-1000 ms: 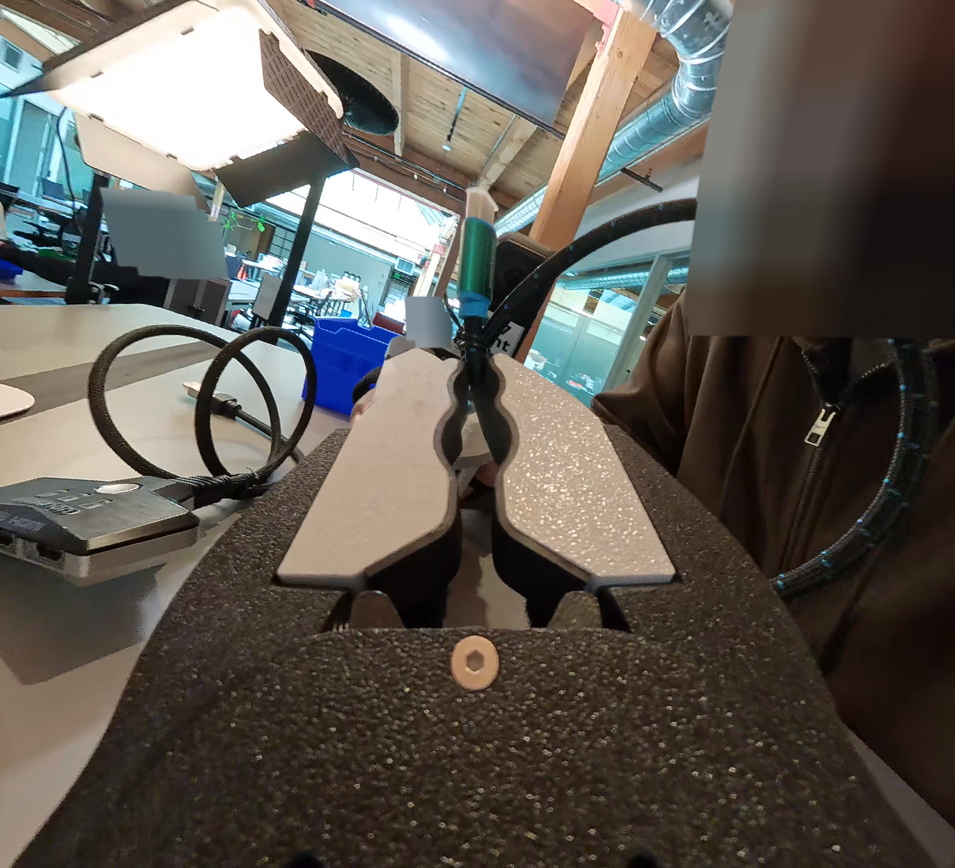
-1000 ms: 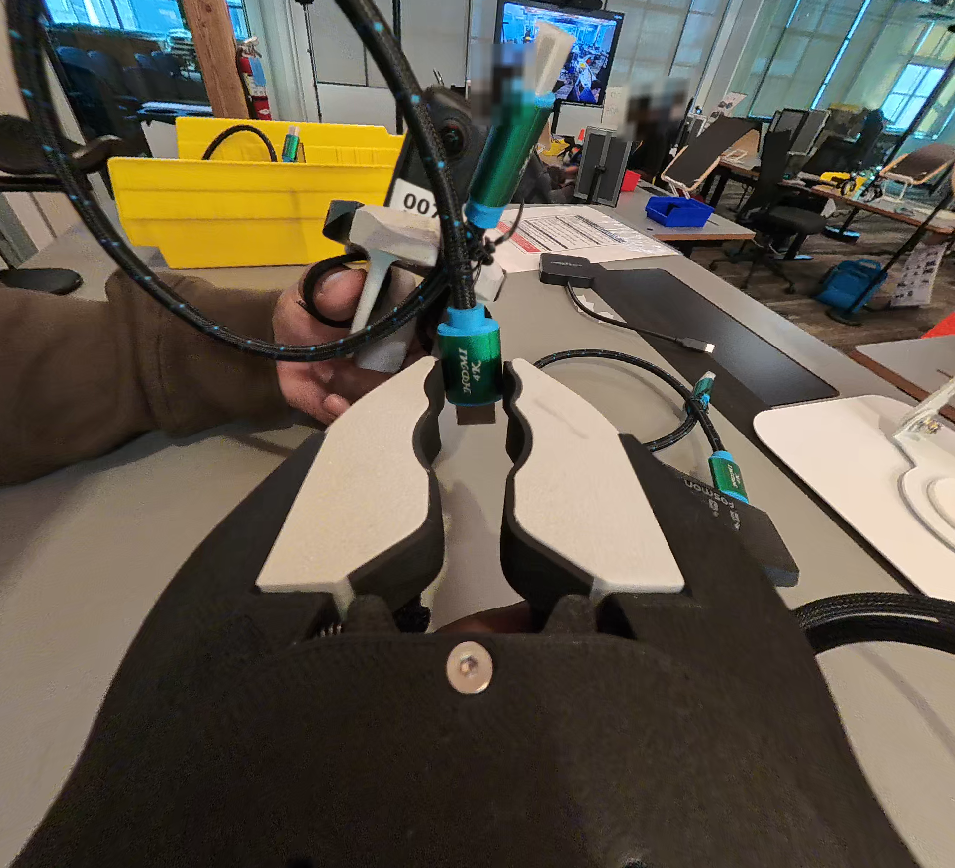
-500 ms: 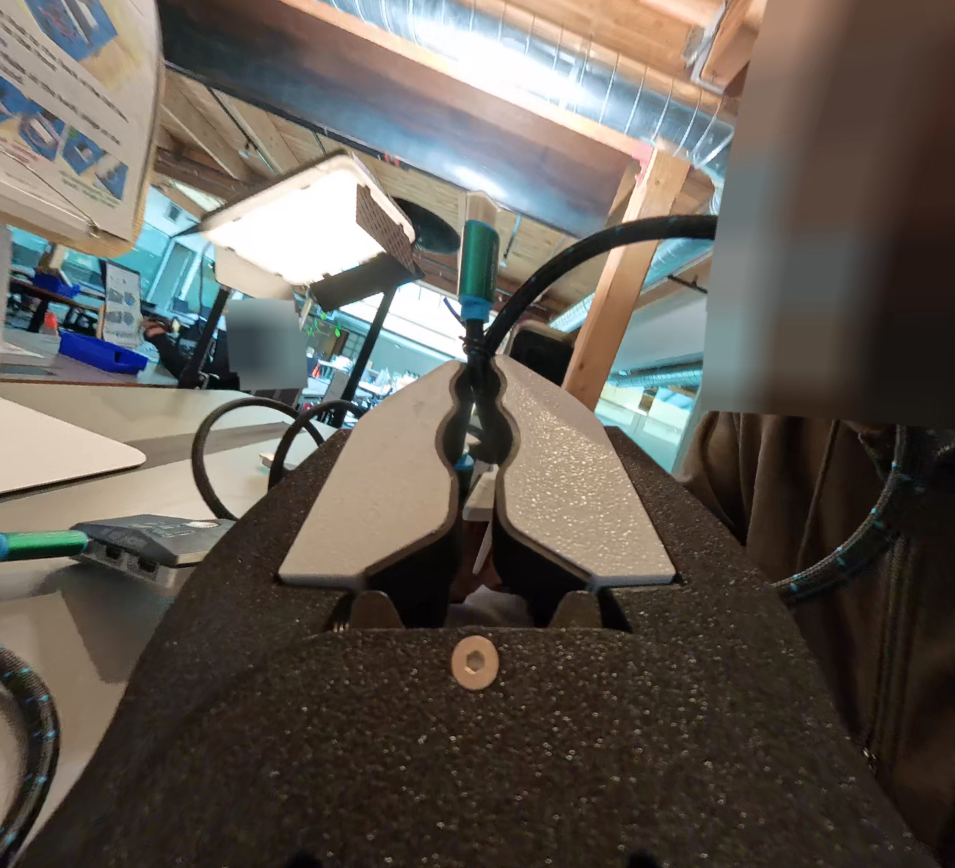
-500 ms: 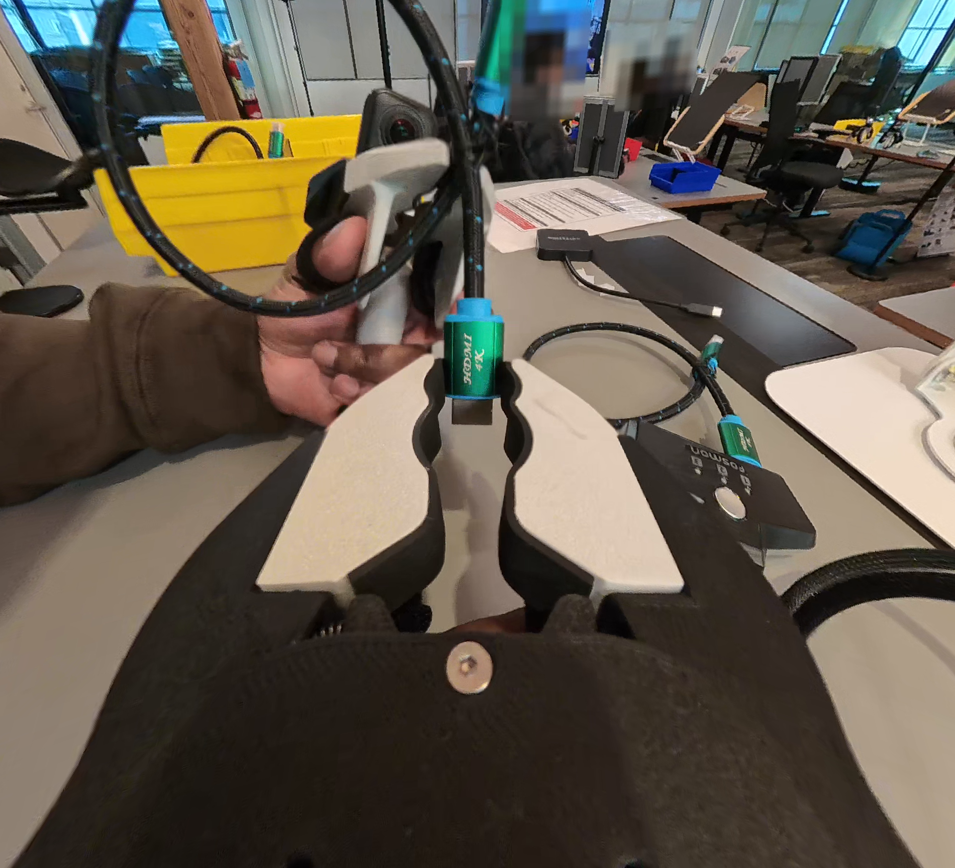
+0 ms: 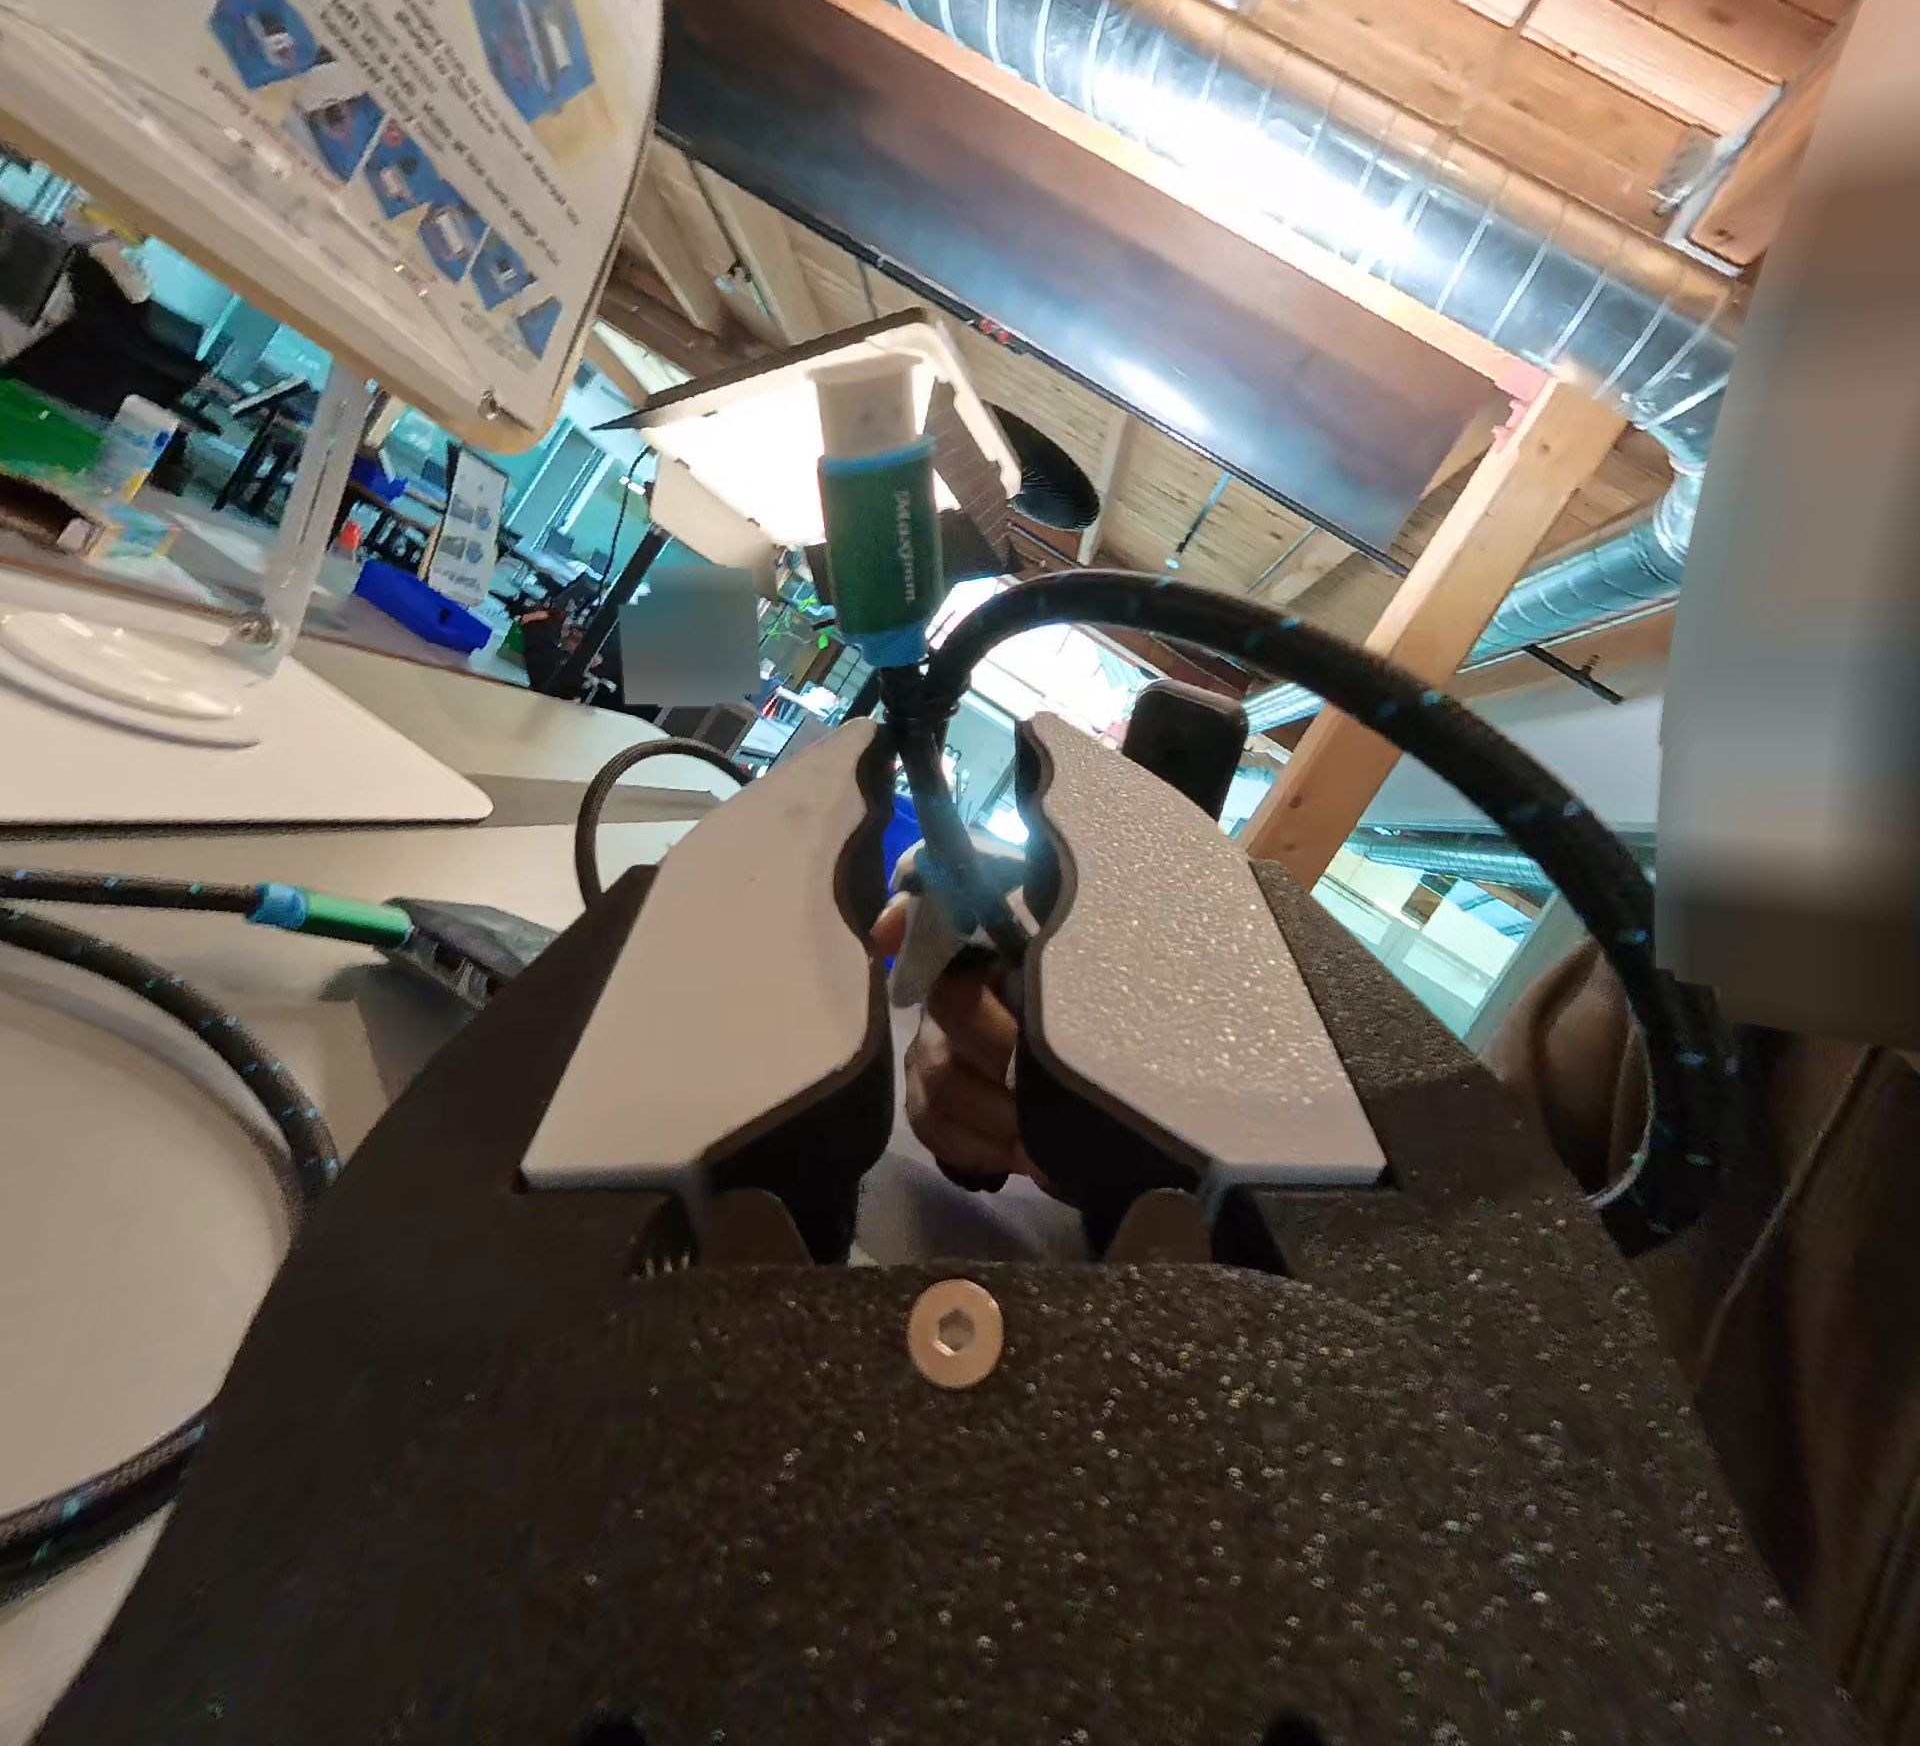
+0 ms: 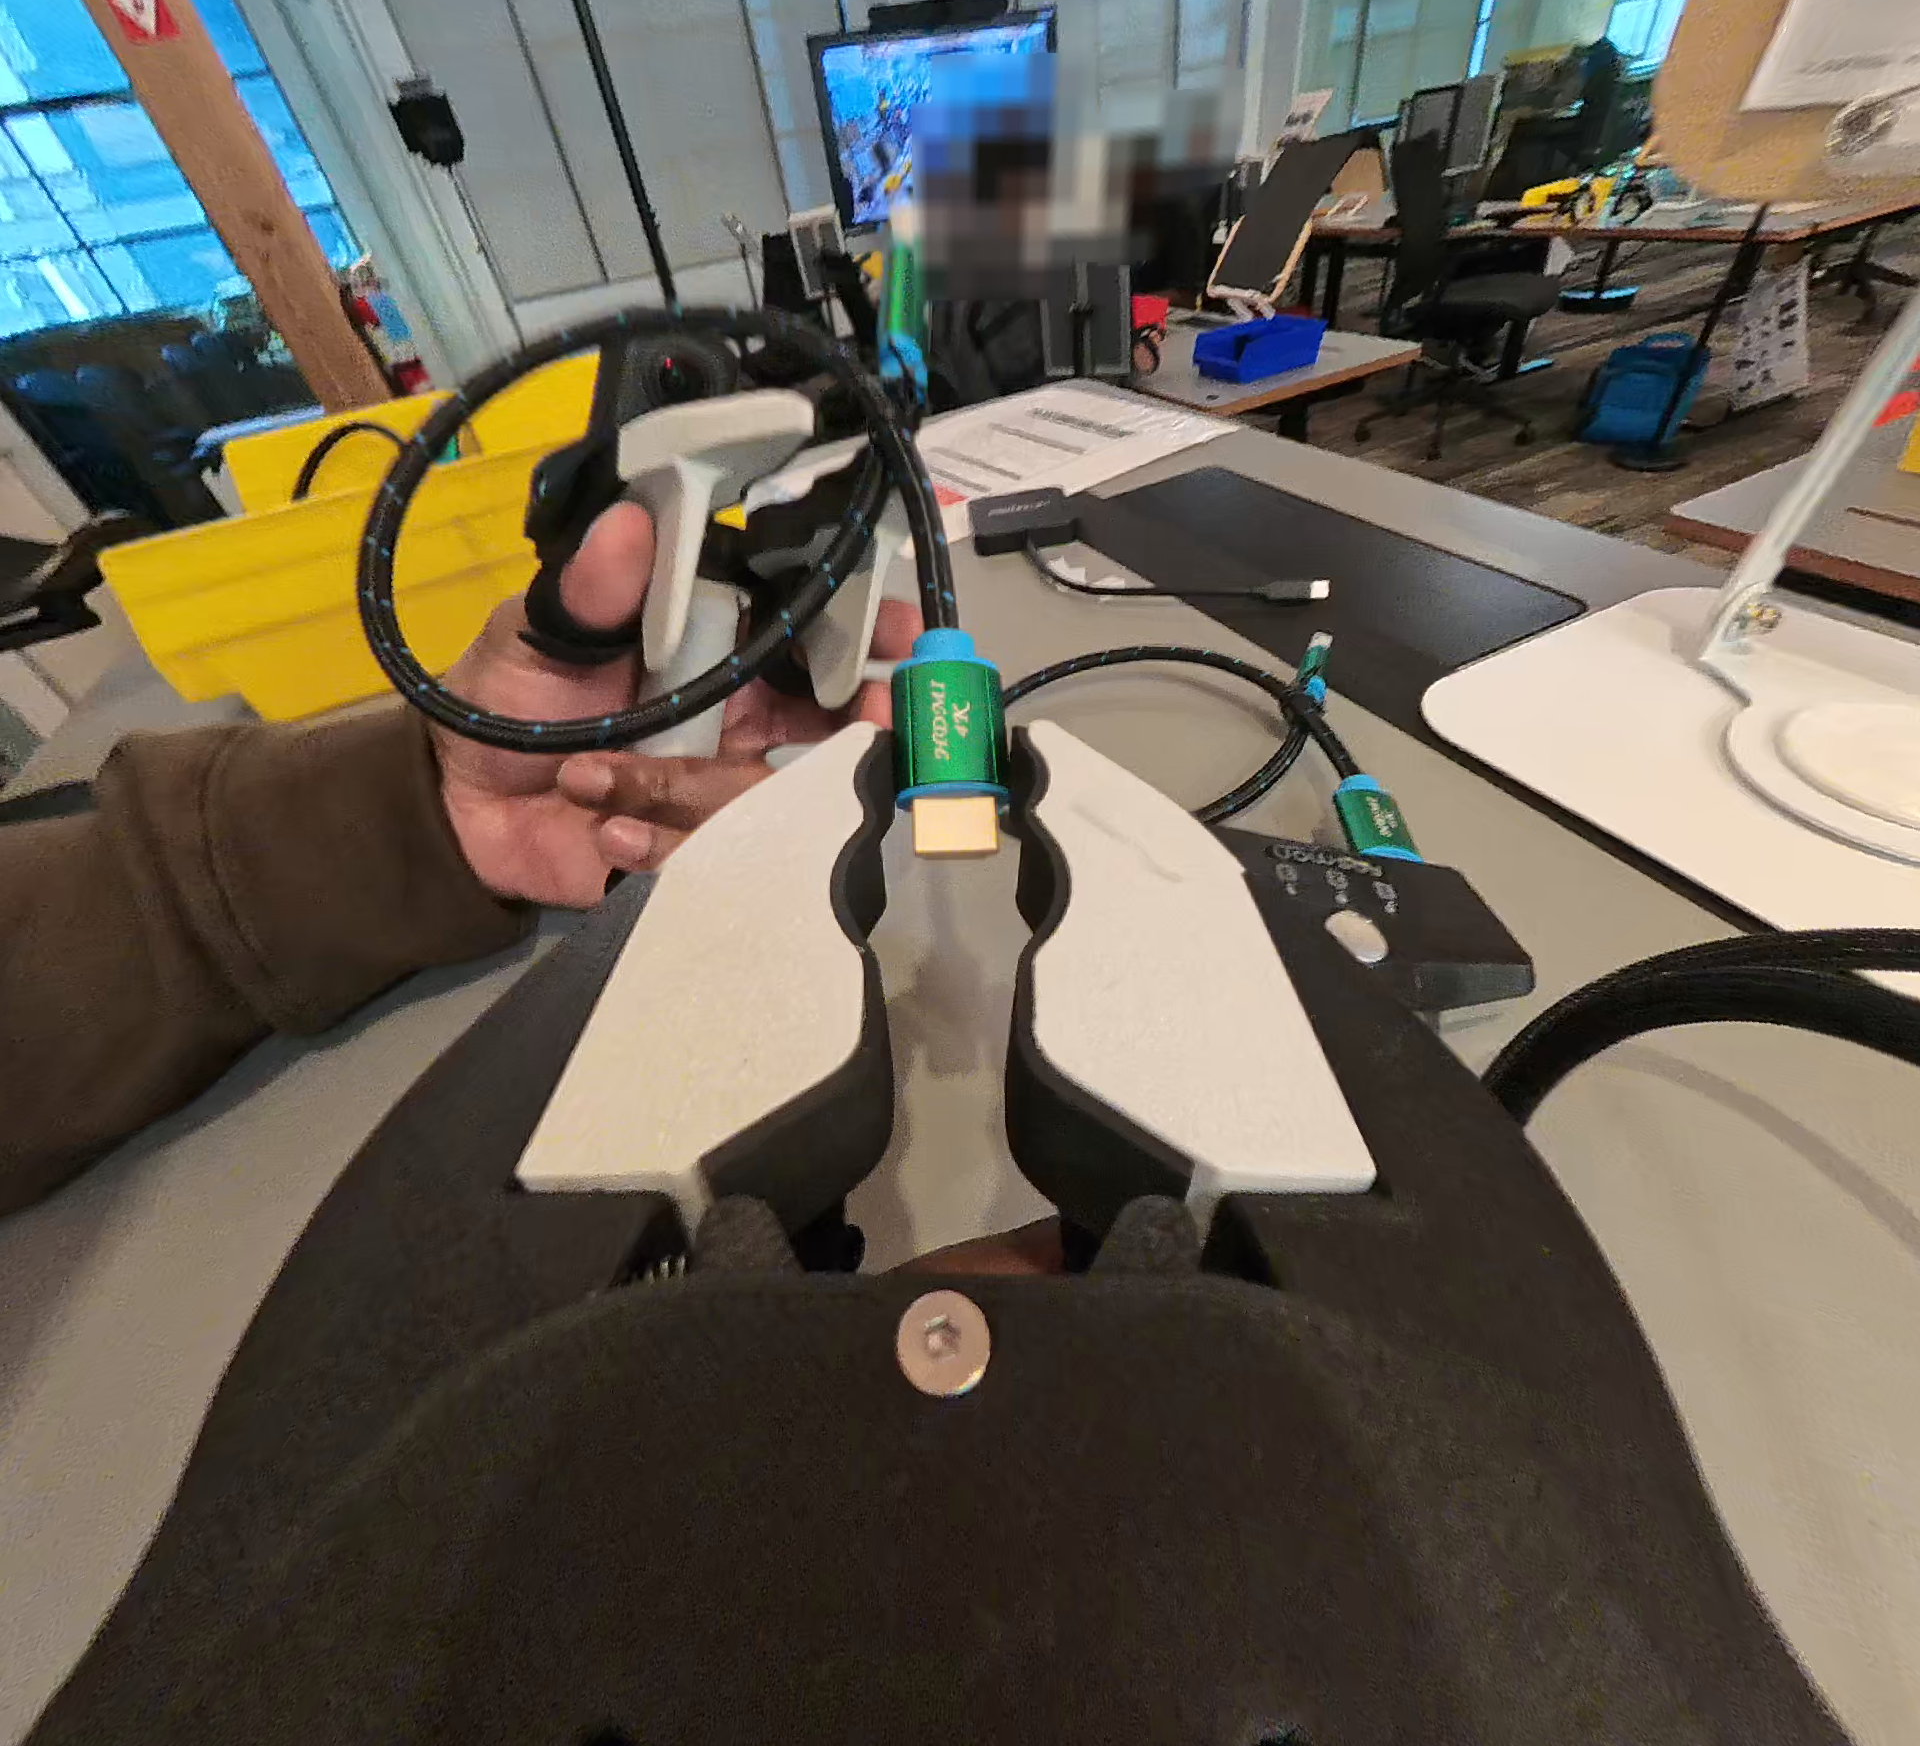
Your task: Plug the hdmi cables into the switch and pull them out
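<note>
Right gripper [image 6: 948, 766]: fingers closed on a green plug [image 6: 945, 728] with blue collars, gold tip pointing back toward the camera, both pads pressed on its sides; grip unchanged from a second ago. Left gripper [image 5: 940, 766]: fingers parted, braided black cable [image 5: 940, 823] running slack between them, where before they pinched it; the cable's other green plug [image 5: 881, 543] stands above. Nearby on the grey table [image 6: 312, 1073]: black switch box [image 6: 1382, 927], yellow bin [image 6: 281, 574], white stand base [image 6: 1621, 740].
</note>
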A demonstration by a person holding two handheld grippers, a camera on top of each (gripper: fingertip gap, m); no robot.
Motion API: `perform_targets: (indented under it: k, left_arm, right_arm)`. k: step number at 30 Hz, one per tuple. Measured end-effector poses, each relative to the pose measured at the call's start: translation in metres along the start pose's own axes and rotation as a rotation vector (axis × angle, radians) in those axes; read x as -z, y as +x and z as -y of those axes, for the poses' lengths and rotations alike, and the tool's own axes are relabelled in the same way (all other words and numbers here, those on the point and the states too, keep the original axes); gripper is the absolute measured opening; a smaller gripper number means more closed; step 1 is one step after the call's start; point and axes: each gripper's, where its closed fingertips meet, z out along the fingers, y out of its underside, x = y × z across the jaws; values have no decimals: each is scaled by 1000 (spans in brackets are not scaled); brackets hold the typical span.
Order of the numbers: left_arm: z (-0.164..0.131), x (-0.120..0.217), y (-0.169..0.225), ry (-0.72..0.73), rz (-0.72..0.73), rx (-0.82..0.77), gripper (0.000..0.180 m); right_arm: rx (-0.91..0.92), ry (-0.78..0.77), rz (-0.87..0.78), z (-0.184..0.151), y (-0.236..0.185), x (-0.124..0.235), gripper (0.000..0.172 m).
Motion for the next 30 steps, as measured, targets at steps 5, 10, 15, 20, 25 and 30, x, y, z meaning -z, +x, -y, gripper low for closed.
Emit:
perform_targets:
  k: [5, 10, 15, 20, 25, 30]
  left_arm:
    - [1, 11, -21, -50, 127, 72, 25]
    - [25, 53, -43, -34, 310, 70, 25]
    - [64, 74, -32, 96, 389, -129, 24]
    - [9, 2, 37, -212, 38, -118, 21]
    - [-72, -37, 55, -506, -75, 78, 21]
    - [-113, -24, 14, -680, 106, 126, 17]
  right_arm:
    - [15, 64, -88, 19, 13, 9, 21]
    - [30, 70, -161, 27, 29, 18, 20]
    - [40, 10, -259, 11, 45, 13, 20]
    - [170, -70, -332, -2, 45, -1, 19]
    - [201, -90, -342, -5, 40, -7, 19]
    - [147, -167, -291, -20, 42, -7, 19]
